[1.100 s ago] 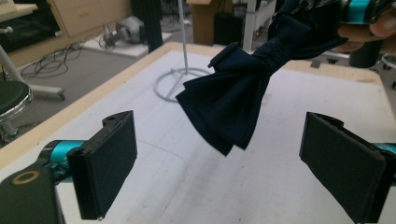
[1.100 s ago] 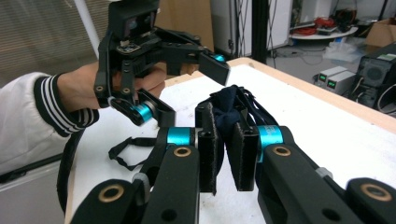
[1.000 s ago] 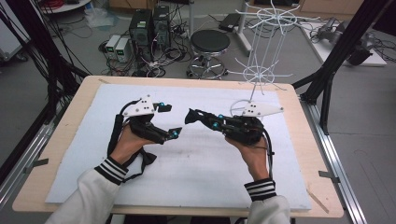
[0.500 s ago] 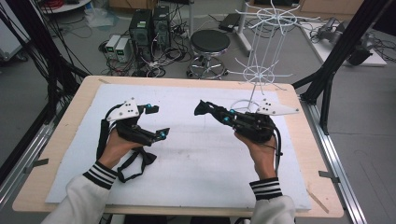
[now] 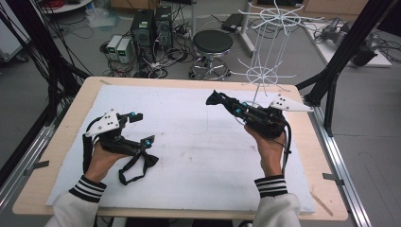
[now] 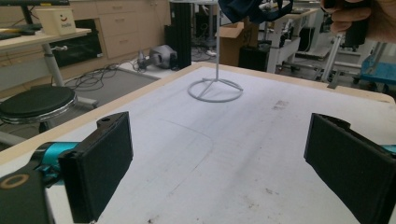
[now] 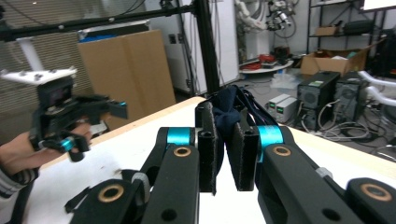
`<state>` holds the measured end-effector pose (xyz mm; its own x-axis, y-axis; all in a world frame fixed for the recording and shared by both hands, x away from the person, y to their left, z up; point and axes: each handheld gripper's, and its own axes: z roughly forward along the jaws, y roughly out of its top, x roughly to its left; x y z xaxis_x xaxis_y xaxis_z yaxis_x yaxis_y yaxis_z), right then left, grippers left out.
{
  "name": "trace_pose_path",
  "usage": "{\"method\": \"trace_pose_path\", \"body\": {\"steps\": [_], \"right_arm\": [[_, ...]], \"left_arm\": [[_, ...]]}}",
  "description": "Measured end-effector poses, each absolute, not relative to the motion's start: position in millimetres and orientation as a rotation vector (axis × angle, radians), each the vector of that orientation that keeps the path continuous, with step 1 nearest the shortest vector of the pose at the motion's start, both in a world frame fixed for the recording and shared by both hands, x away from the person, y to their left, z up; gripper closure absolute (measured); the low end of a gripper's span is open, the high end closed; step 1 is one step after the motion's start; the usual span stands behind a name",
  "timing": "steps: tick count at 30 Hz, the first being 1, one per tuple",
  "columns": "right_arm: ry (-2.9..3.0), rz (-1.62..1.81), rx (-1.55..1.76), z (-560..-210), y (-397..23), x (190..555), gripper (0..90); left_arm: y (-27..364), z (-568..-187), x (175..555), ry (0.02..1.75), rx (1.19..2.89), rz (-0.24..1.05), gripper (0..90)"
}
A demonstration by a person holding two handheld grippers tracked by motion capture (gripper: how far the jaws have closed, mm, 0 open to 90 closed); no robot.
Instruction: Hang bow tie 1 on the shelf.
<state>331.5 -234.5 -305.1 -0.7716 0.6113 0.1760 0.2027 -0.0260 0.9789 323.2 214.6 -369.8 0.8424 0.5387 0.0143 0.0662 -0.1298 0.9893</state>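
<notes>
Standing at the far right of the tabletop (image 5: 189, 94), a white wire rack (image 5: 263, 56) is seen in the high view, its ring base resting on the white sheet just beyond the right claw (image 5: 213, 99); no obstacle lies between the two claws across the bare middle of the sheet. Behind the tabletop, a round black stool (image 5: 213, 43) and two computer towers (image 5: 152, 26) are set on the floor among cables. A dark navy cloth (image 5: 218, 98) is pinched in the right claw, held above the tabletop near its far edge, just left of the rack's stem. The right claw's pads (image 7: 205, 149) are shown in the right gripper view closed tightly on that dark navy cloth (image 7: 225, 114), which bulges out beyond the tips, a detail too small to be read from above. The left claw (image 5: 140, 128) is held well apart from the cloth, low over the left part of the sheet, with a black strap (image 5: 135, 168) trailing beneath the left hand (image 5: 101, 158). Its jaws are shown in the left gripper view standing wide apart with nothing between them. In that view the rack's ring base (image 6: 215, 90) is seen ahead on the sheet, and the cloth (image 6: 247, 10) hangs at the top edge.
</notes>
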Motion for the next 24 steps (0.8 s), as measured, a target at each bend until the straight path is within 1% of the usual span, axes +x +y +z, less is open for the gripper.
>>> {"method": "trace_pose_path", "body": {"steps": [13,24], "right_arm": [[1.867,1.854,0.949,-298.9,-239.6,346.1,83.3],[1.842,1.815,1.054,-298.6,-241.2,362.4,83.3]], "left_arm": [[235.0,-384.1,313.8,0.512,1.625,0.445,8.4],[240.2,-387.9,314.7,0.524,1.603,0.443,8.4]]}}
